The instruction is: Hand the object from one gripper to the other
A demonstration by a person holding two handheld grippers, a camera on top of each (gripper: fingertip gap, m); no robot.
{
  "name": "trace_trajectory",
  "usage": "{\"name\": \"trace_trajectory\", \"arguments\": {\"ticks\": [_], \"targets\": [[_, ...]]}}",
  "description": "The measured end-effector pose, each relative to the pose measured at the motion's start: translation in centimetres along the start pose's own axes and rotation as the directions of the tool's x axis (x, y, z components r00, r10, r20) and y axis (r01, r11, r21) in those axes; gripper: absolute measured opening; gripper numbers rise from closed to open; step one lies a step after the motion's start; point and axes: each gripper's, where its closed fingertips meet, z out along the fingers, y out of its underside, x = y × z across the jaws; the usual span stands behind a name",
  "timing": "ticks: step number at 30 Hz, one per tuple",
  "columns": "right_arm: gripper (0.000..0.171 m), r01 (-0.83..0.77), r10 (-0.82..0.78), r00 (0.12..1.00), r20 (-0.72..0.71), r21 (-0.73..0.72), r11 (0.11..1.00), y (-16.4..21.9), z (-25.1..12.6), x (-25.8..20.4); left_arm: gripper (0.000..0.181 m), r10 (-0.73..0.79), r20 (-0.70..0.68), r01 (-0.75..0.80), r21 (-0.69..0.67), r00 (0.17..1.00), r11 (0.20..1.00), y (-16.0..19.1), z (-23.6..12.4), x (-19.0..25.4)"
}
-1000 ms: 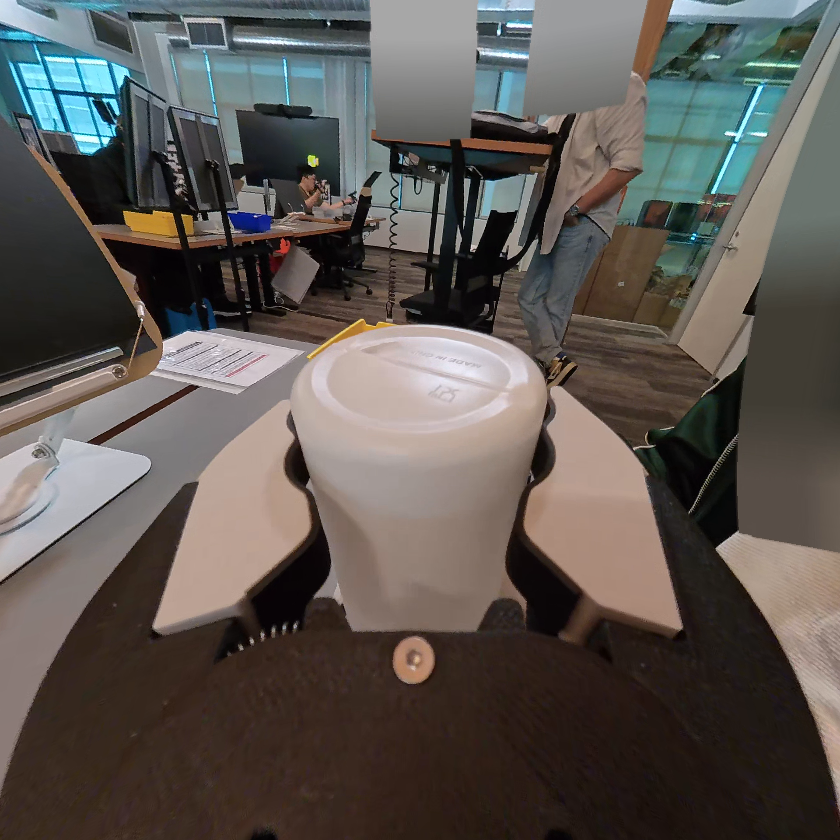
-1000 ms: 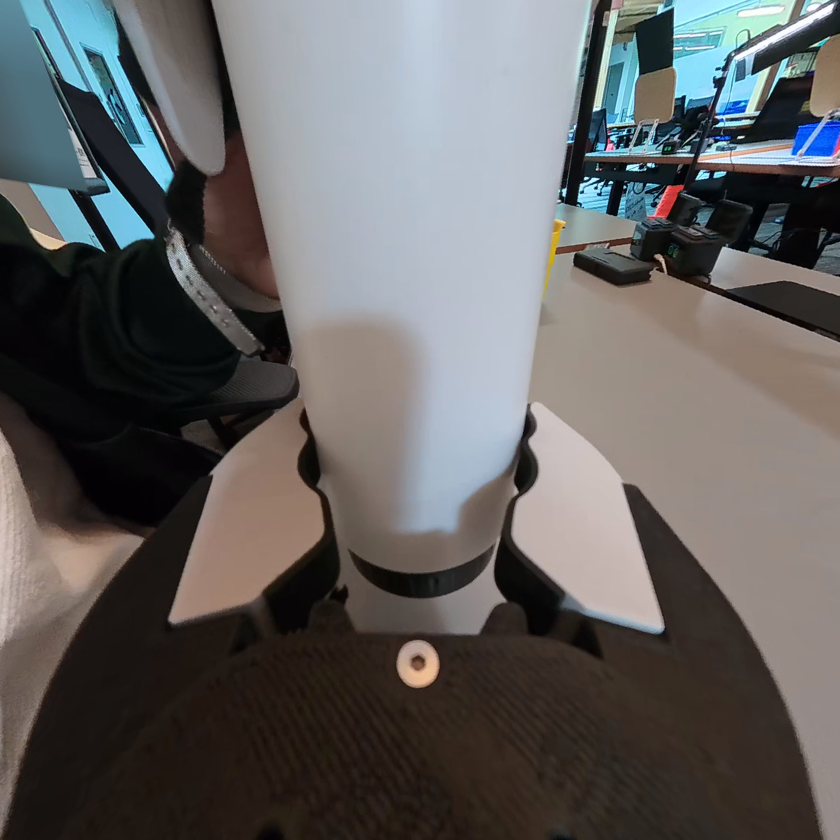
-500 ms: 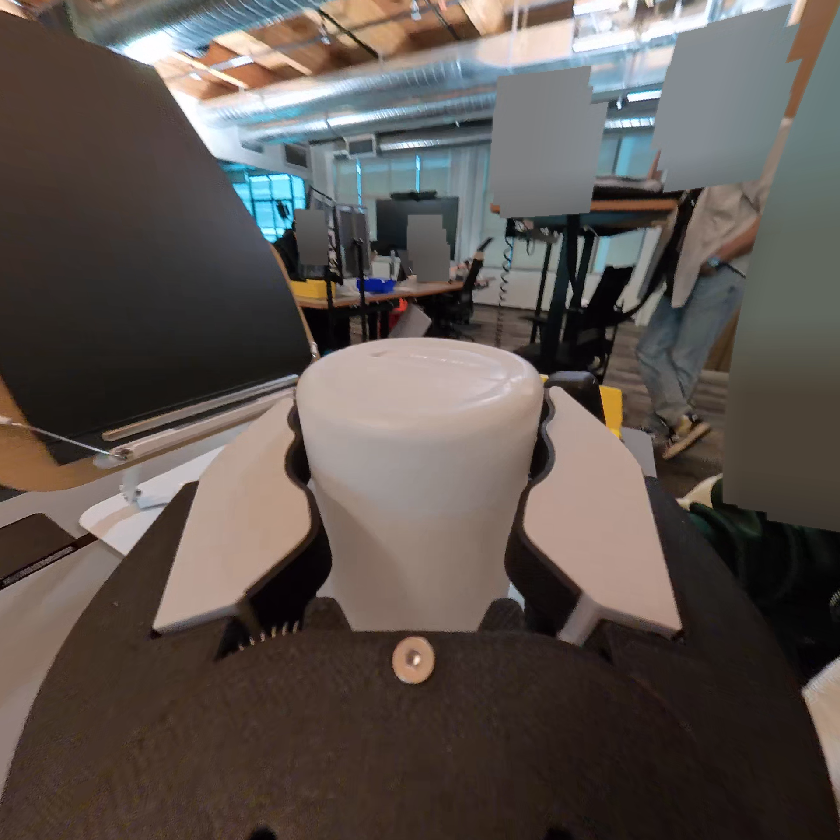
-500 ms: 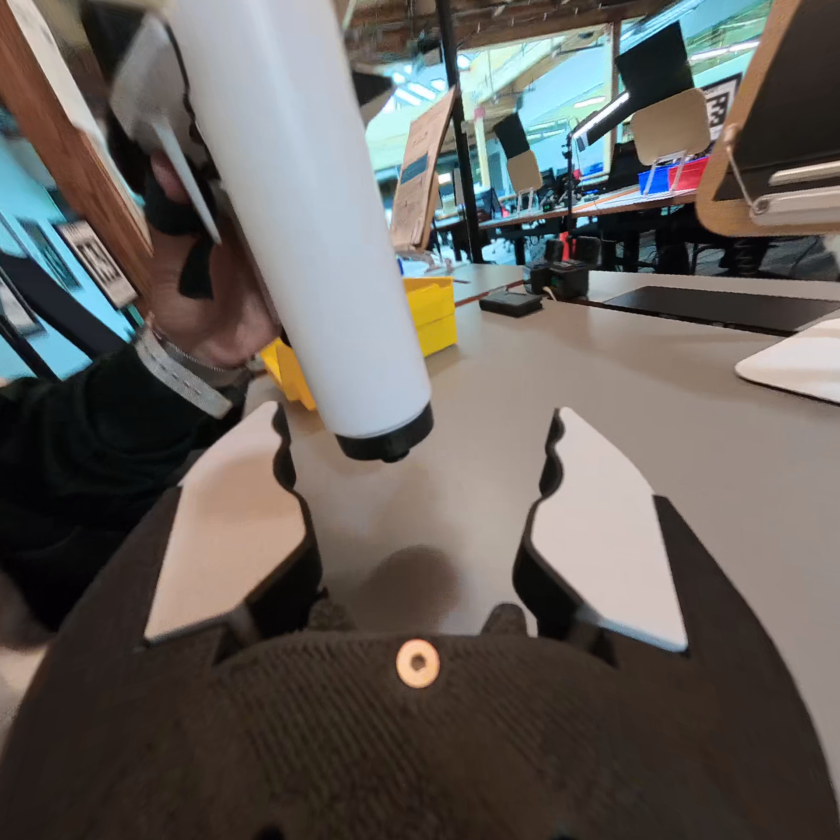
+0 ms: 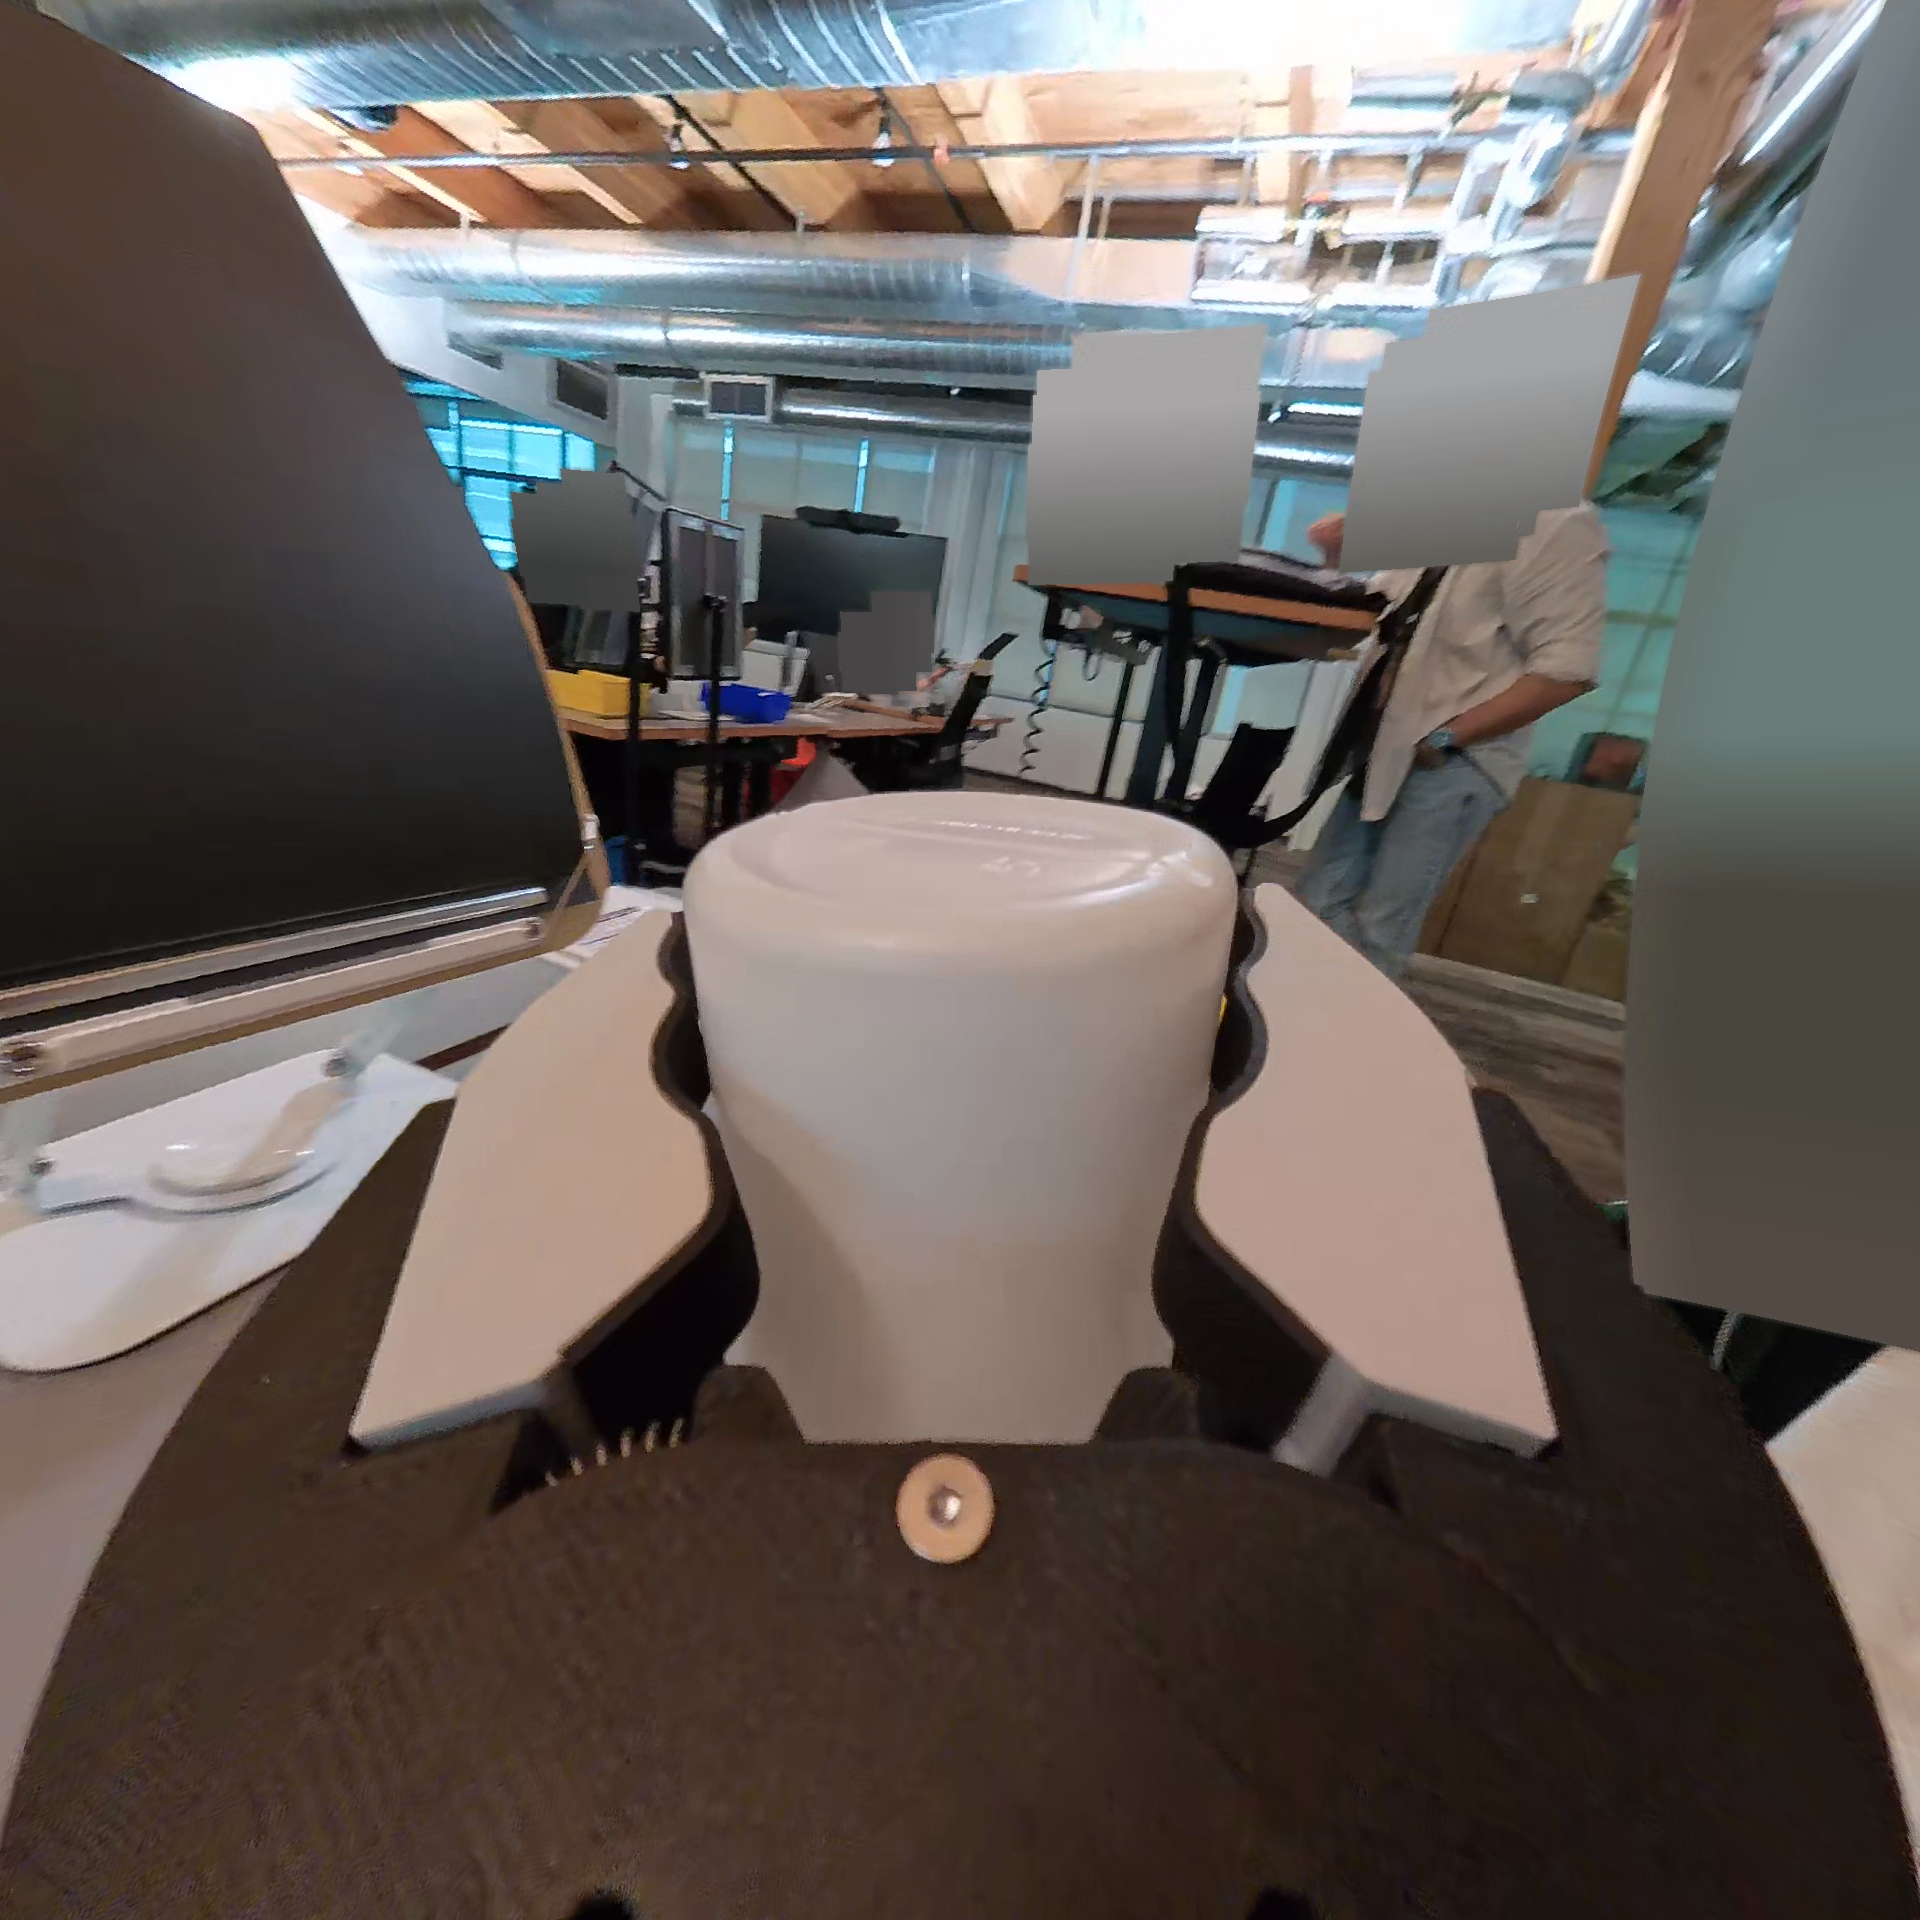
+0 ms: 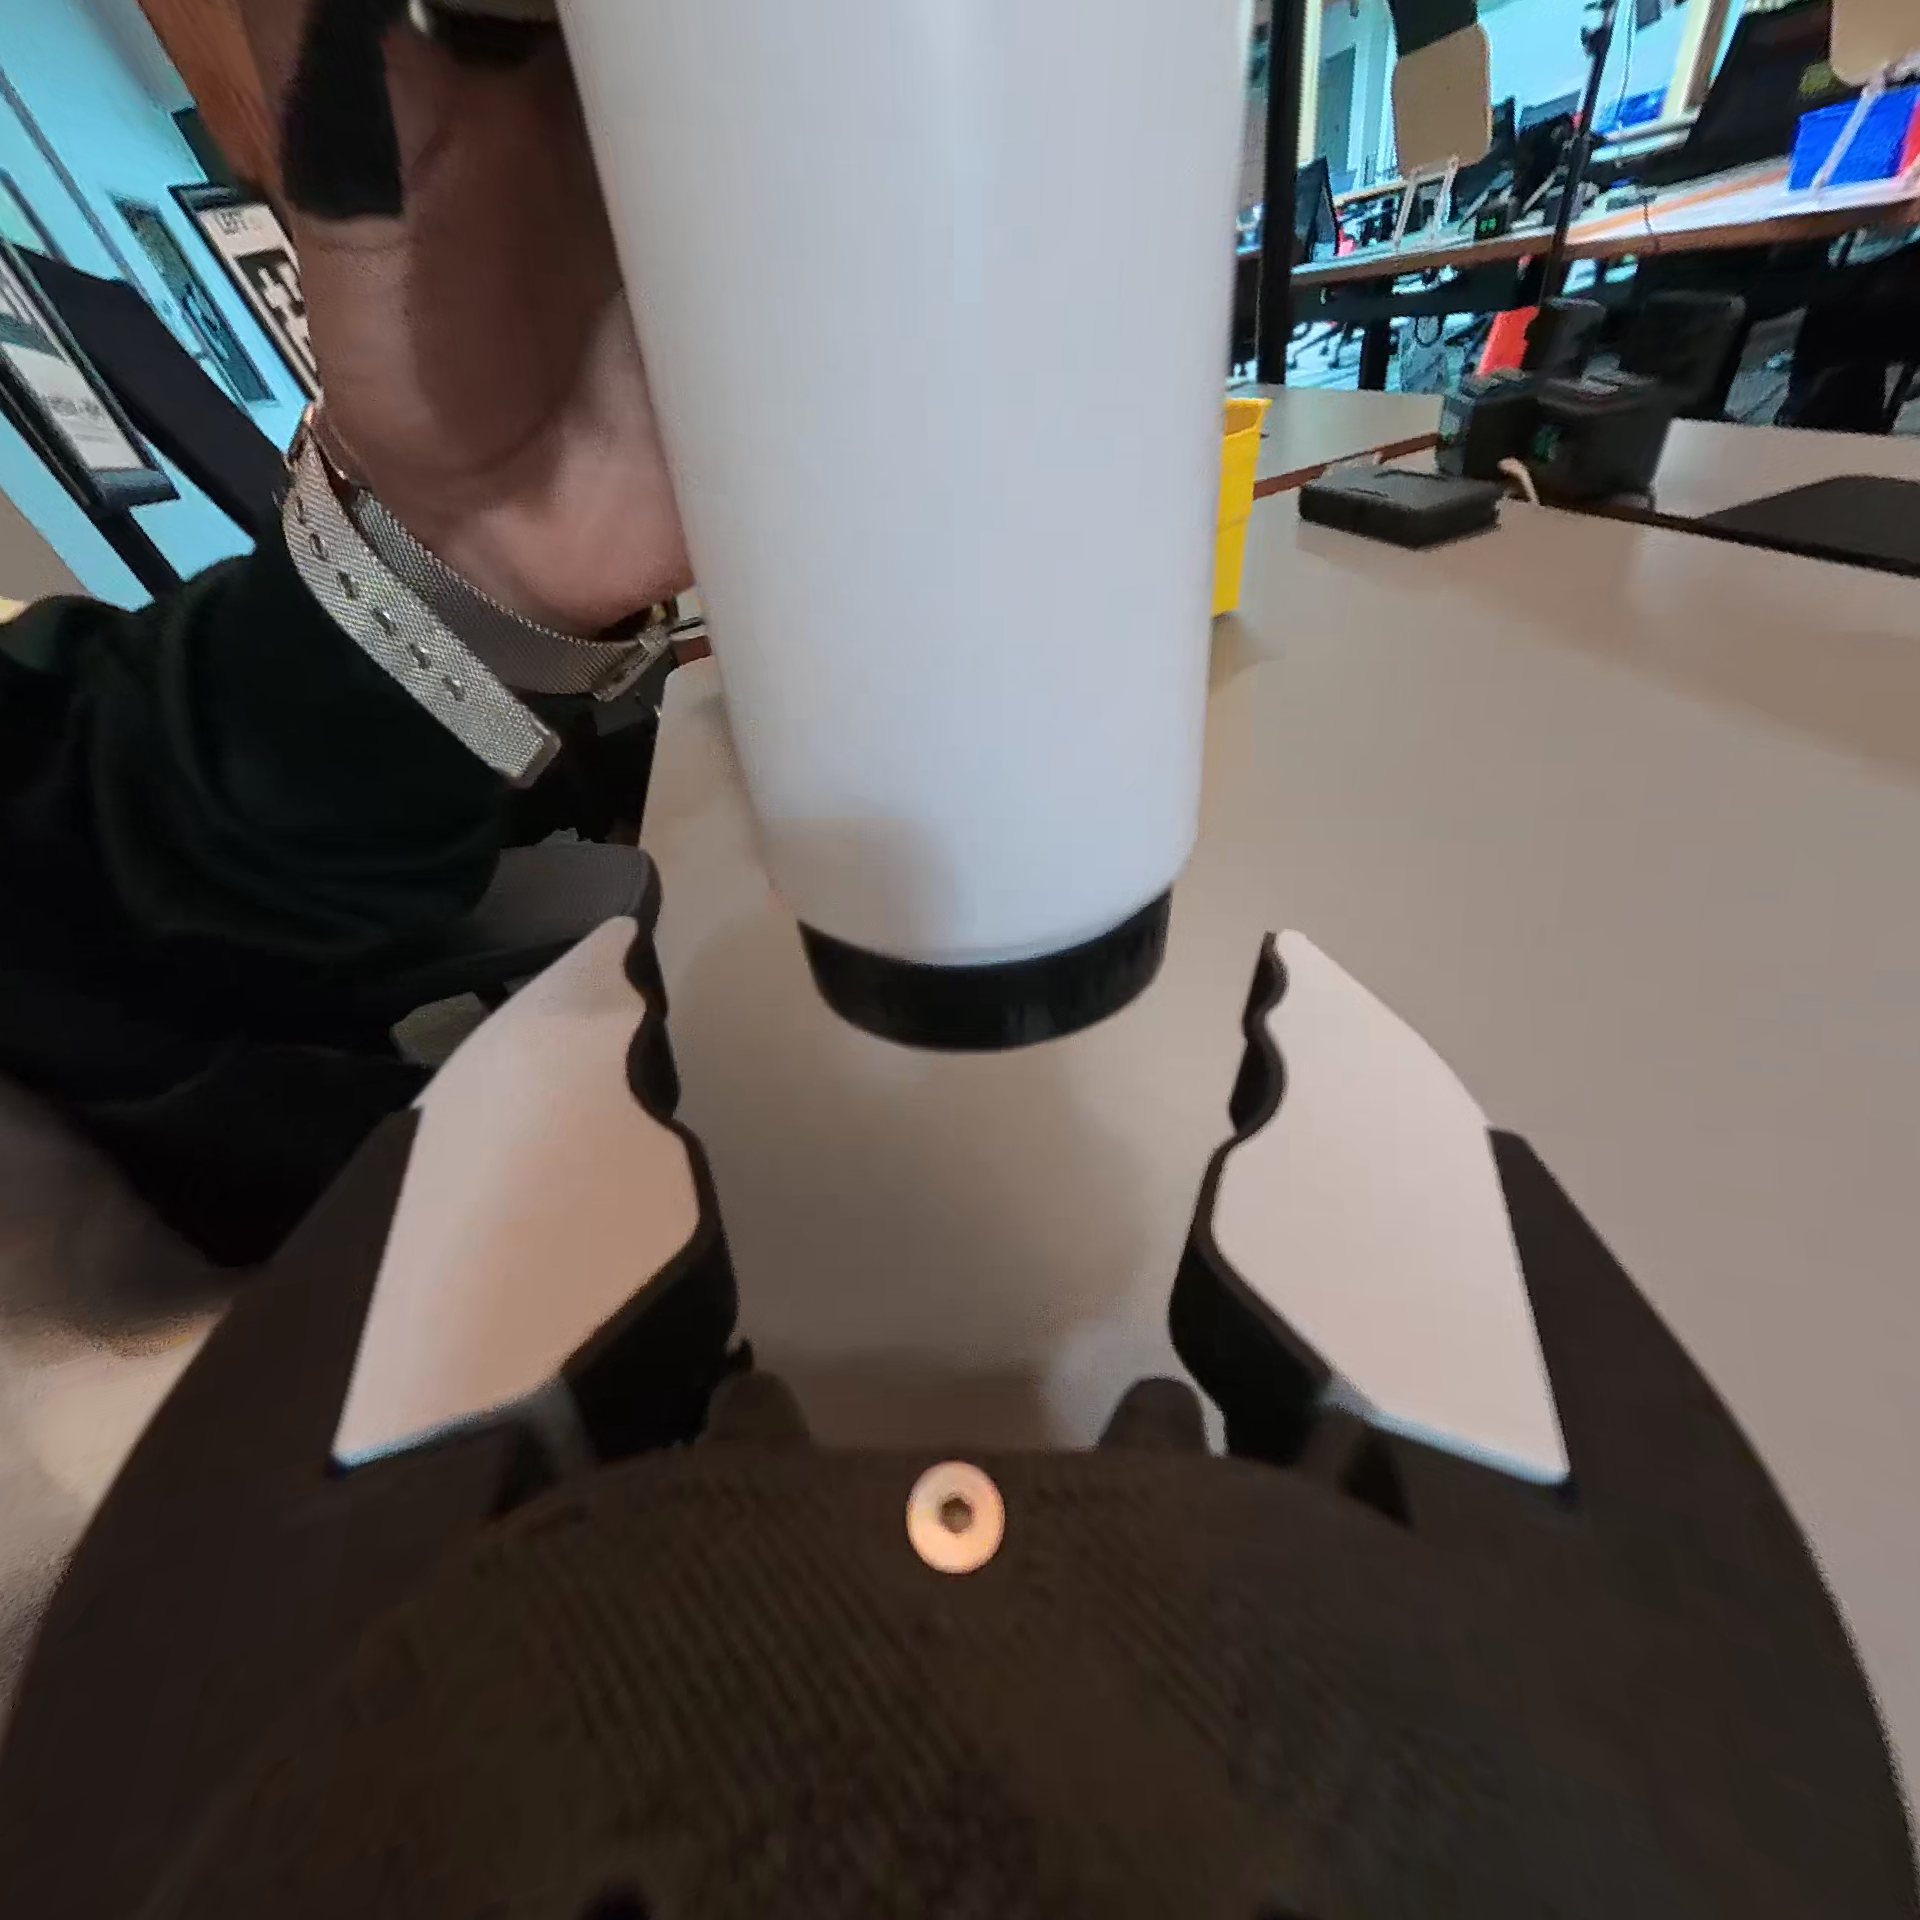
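The object is a tall white bottle [image 5: 961,1060] with a black cap. My left gripper [image 5: 958,935] is shut on its base end, which fills the middle of the left wrist view. In the right wrist view the bottle [image 6: 925,468] hangs cap-down from above, and its black cap [image 6: 987,987] sits just in front of my right gripper [image 6: 951,956]. The right gripper is open and empty, its fingers [image 6: 551,1174] apart on either side of the cap without touching it. The left gripper itself is hidden above the frame there.
A grey table [image 6: 1507,831] lies under the bottle. A yellow bin [image 6: 1236,499] and black devices [image 6: 1403,504] stand behind it. The holder's hand and watch strap [image 6: 416,613] are at left. A dark monitor [image 5: 239,644] on a white base [image 5: 156,1226] stands left. A person [image 5: 1455,707] stands far right. Some 20 cm of space lies between my two pairs of fingers.
The right gripper opened and let go of the bottle's cap end, then backed off slightly. The bottle now hangs straighter and closer in front of it. The left gripper keeps its hold and tilted upward.
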Motion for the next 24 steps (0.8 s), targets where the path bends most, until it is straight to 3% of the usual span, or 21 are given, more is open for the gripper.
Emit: {"name": "trace_trajectory", "arguments": {"ticks": [3,8,24], "targets": [[0.105,0.008,-0.008,0.999,0.046,-0.002,1.0,-0.1,0.1,-1.1,0.097,-0.028,-0.042,0.028,0.022,0.999,0.999,-0.2,0.5,1.3],[0.085,0.025,-0.028,0.997,0.066,0.033,0.999,-0.7,0.0,-1.7,0.096,-0.028,-0.089,0.03,0.018,0.996,0.999,-0.4,1.1,3.0],[0.089,0.061,-0.064,0.995,0.075,0.049,0.997,-1.4,-0.1,-2.3,0.096,-0.025,-0.119,0.034,0.069,0.993,0.997,-1.6,1.0,4.0]]}}
